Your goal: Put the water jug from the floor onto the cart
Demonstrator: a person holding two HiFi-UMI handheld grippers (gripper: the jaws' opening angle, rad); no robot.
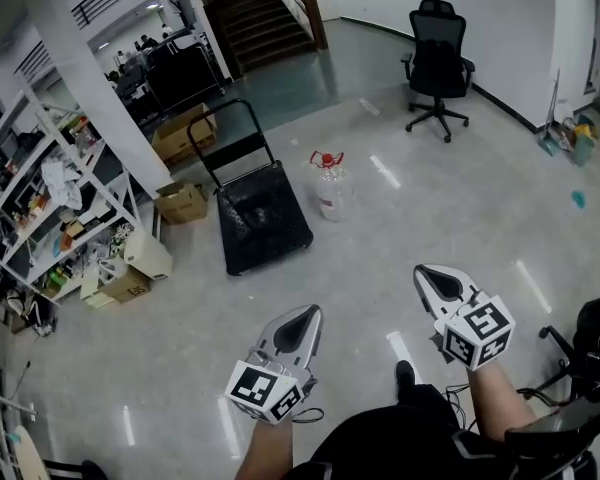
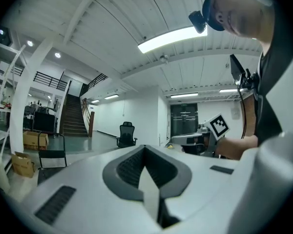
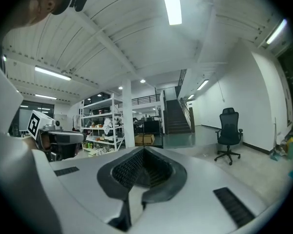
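While left claw (image 1: pixel 302 326) and right claw (image 1: pixel 442 286) are both closed and empty, the water jug (image 1: pixel 329 188) stands far ahead on the floor (image 1: pixel 450 218), just right of the platform cart (image 1: pixel 263 218), so approaching and opening likely come next.

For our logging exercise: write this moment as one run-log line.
stage: pre-grasp | clear plastic water jug with red cap: on floor, beside black flatbed cart | left tongs: shut, empty | right tongs: shut, empty
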